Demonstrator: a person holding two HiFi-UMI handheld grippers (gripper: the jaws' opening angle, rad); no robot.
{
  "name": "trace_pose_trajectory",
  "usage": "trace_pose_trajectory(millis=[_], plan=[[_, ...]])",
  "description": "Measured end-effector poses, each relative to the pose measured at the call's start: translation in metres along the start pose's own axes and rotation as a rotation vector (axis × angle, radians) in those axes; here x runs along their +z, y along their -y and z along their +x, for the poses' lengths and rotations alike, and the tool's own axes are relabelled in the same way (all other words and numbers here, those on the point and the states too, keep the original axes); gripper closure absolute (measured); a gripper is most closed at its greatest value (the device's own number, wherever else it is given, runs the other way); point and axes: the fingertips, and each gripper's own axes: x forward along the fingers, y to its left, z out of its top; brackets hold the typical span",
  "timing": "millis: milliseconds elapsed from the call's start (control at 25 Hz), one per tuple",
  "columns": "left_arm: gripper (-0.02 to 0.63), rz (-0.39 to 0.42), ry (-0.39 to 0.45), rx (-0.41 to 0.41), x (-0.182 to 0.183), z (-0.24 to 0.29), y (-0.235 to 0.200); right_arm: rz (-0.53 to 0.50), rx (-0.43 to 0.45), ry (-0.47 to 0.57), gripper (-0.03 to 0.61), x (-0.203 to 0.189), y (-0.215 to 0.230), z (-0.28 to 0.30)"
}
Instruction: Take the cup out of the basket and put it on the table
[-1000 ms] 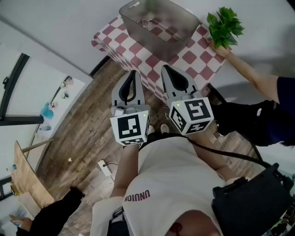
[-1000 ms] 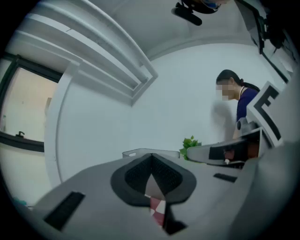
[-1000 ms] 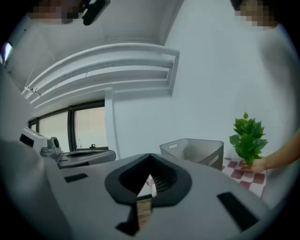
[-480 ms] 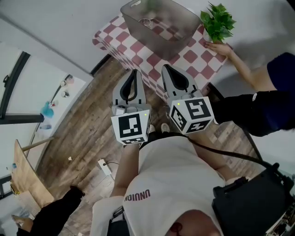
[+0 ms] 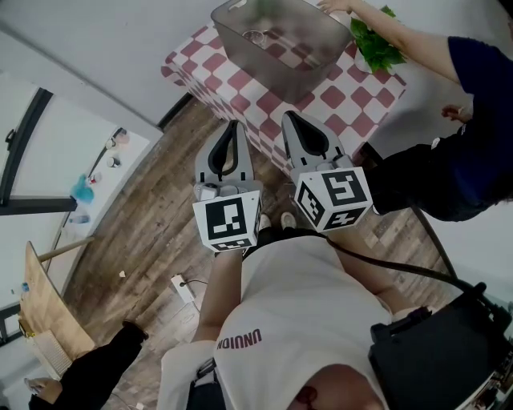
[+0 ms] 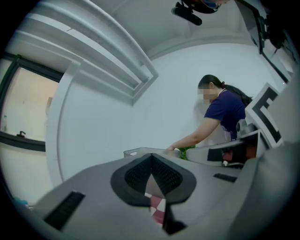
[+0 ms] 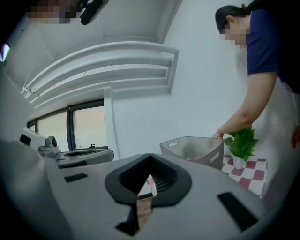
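While the cup sits inside the basket, near its left end, we see only its round rim through the hazy wall, facing up. The basket stands toward the far edge of the table, whose near side is bare. A plant stands just right of the basket, and a person's hand is at its far rim. Our left gripper and right gripper hang side by side over the floor, short of the table, jaws pressed together on nothing.

Ahead of you, the table wears a red-and-white checked cloth. The grey see-through basket sits on it, with a potted green plant just beside.
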Motion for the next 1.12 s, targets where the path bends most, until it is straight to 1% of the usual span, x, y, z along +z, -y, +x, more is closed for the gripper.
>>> trace_pose_trajectory(millis=[320,600,920,1120], plan=[[0.601,-0.007,0.011,-0.008,0.002,-0.004,-0.007,-0.003,-0.002,-0.003,0.56,-0.001,-0.008,0.005],[0.601,-0.013,0.011,-0.024,-0.003,-0.004,-0.024,-0.022,-0.018,0.003,0.56,-0.001,-0.02,0.018],[0.601,-0.031,-0.003,-0.004,-0.015,0.002,-0.047,-0.039,0.007,-0.017,0.56,-0.01,-0.034,0.044],[0.601,-0.032,-0.004,0.018,-0.017,0.019,-0.063,-0.045,0.032,-0.018,0.56,-0.007,-0.032,0.07]])
